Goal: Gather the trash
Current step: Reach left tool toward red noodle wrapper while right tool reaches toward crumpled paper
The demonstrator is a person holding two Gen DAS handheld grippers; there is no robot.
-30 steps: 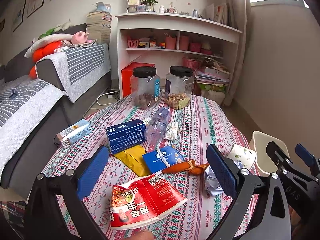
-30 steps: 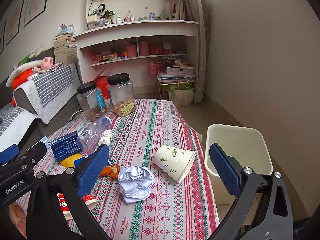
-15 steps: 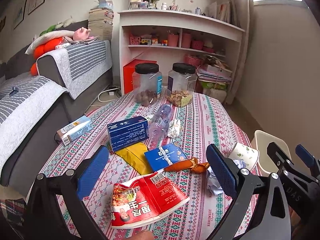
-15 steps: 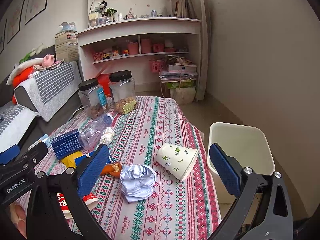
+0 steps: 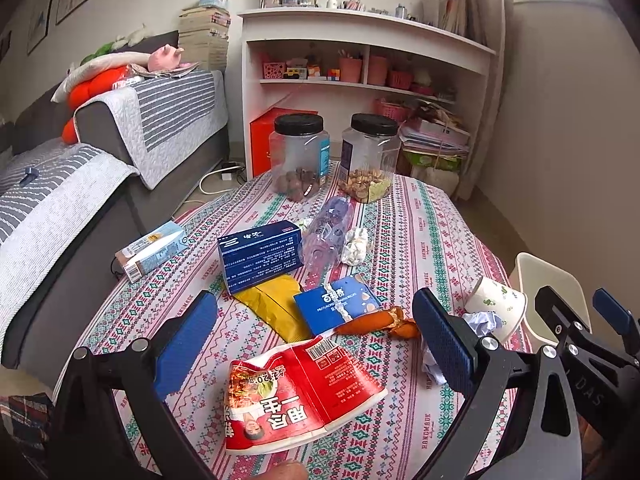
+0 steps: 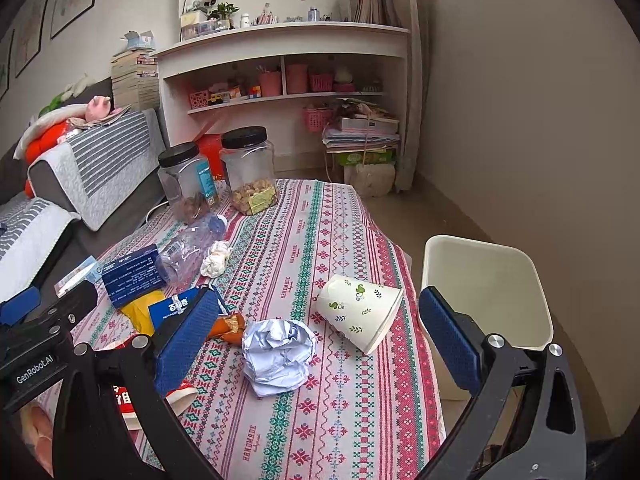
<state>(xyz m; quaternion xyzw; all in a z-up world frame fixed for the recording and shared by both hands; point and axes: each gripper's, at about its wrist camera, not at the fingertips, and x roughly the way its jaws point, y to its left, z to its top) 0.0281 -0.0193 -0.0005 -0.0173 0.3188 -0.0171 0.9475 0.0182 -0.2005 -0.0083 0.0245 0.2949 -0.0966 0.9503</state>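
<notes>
- The left gripper [image 5: 316, 344] is held wide apart over the near edge of the table [image 6: 352, 432], and nothing is pinched between its blue pads [image 5: 186, 340].
- A flattened red noodle packet [image 5: 296, 396] is seen lying directly below that gap, on the patterned cloth.
- Just beyond it, a blue snack wrapper [image 5: 336, 308], a yellow bag [image 5: 272, 304] and an orange sausage-shaped wrapper [image 5: 376, 322] are spread close together.
- Further back, a dark blue box [image 5: 260, 254] is set beside a crushed clear bottle [image 5: 326, 232], with a small white wad [image 5: 356, 246] touching the bottle's side.
- A light blue carton [image 5: 154, 250] is left well apart, near the table's left edge.
- 2 black-lidded jars [image 5: 300, 156] are stood upright at the far end.
- The right gripper [image 6: 316, 340] is also spread open, with nothing clamped.
- Between its pads, a crumpled paper ball [image 6: 278, 356] is framed, resting on the cloth.
- A tipped paper cup [image 6: 360, 312] with green leaf prints is seen lying on its side just beyond the ball, its mouth turned toward the table edge.
- A cream waste bin [image 6: 536, 304] is placed on the floor just beside the table's right edge.
</notes>
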